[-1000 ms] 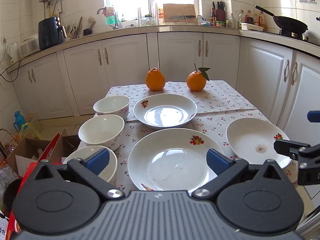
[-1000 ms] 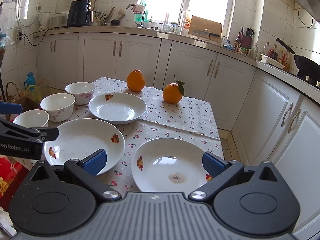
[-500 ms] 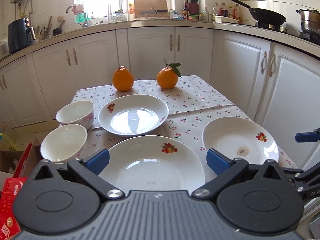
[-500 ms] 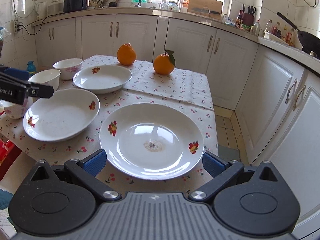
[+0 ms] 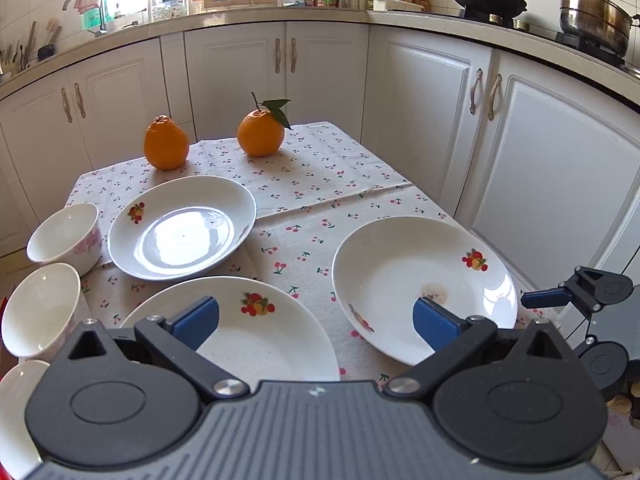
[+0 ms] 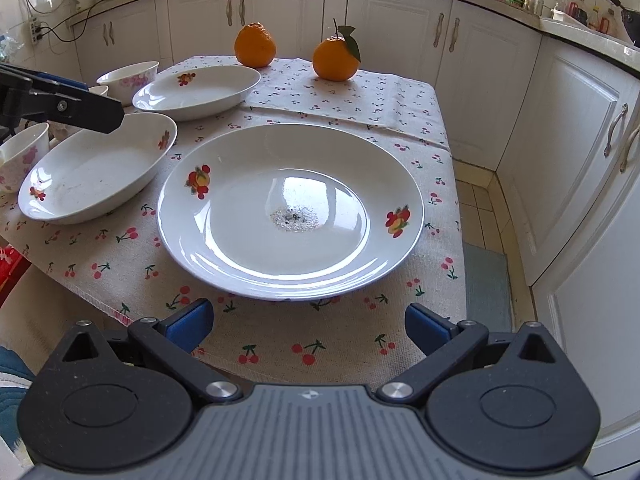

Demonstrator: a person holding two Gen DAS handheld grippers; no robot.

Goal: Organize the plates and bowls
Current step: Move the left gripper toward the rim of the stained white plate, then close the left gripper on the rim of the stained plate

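1. Right claw [image 6: 306,322] spread wide, empty, hovering just short of near plate [image 6: 290,210] at bench [image 6: 352,92] front edge.
2. Left claw [image 5: 314,318] likewise spread, empty, over left plate [image 5: 256,340].
3. Third plate [image 5: 182,226] farther back; bowls [image 5: 64,232] along left side.
4. Probably glazed ceramic: rigid, moderately heavy, slick, chippable.
5. Best hold judged at near rim, one finger above, one below; shallow lip, so firm pinch needed.
6. Crumbs in near plate's centre; keep level.
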